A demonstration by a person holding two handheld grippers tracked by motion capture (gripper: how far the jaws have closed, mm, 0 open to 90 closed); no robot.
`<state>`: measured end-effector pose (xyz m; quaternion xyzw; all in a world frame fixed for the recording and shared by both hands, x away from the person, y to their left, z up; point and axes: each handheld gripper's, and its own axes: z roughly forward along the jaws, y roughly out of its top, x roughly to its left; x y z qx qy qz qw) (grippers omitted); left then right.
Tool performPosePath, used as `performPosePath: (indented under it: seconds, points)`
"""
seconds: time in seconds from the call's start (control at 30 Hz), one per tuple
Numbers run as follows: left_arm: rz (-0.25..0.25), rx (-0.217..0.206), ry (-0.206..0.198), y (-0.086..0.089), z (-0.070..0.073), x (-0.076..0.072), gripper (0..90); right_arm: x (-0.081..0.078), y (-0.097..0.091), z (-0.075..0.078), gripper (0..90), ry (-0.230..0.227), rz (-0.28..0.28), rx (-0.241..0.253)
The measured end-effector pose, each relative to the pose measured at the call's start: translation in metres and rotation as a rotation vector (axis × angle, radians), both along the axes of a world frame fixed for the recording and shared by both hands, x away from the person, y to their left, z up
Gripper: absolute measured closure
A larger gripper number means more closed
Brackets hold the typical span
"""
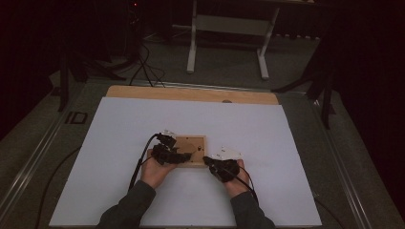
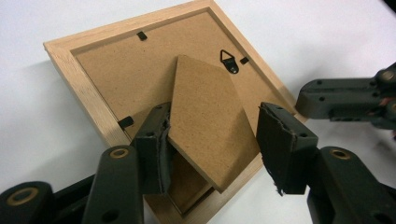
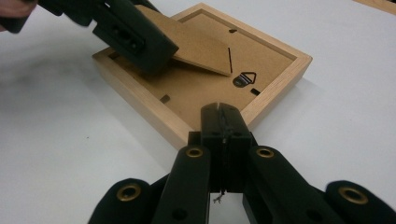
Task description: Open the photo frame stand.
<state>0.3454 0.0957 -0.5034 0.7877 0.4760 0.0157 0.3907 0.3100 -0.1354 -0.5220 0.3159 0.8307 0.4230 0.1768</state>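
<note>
Square wooden picture frame (image 1: 191, 150) face-down on a white tabletop sheet (image 1: 119, 143), dim room.
We see the left gripper (image 2: 212, 140) parted around the frame's brown fibreboard stand (image 2: 208, 121); the right gripper (image 3: 223, 122), closed and empty, touches the frame's edge.

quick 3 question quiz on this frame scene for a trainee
1. True or false: the frame lies with its back facing up.
2. Which tongs are shut? A) left tongs B) right tongs
3. What stands lifted between the left tongs' jaws?

Key:
1. True: the backing board, hanger and clips show.
2. B: the right jaws meet at the frame's near edge, with nothing visible between them; the left jaws stand apart.
3. The stand, a cardboard flap tilted up off the back. The left pad touches its edge; the right pad is apart from it.
</note>
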Motion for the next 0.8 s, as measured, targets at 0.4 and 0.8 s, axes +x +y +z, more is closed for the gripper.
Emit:
performPosePath:
  seconds: [0.4,0.8]
  points:
    - [0.012,-0.021,0.037,0.0023,-0.0005,0.0028,53.4,0.0002,-0.0001,0.0,88.7,0.0,-0.001,0.0]
    - [0.014,0.024,-0.015,-0.0015,0.0008,-0.0013,53.4,0.0038,-0.0048,0.0037,80.7,0.007,-0.025,0.01]
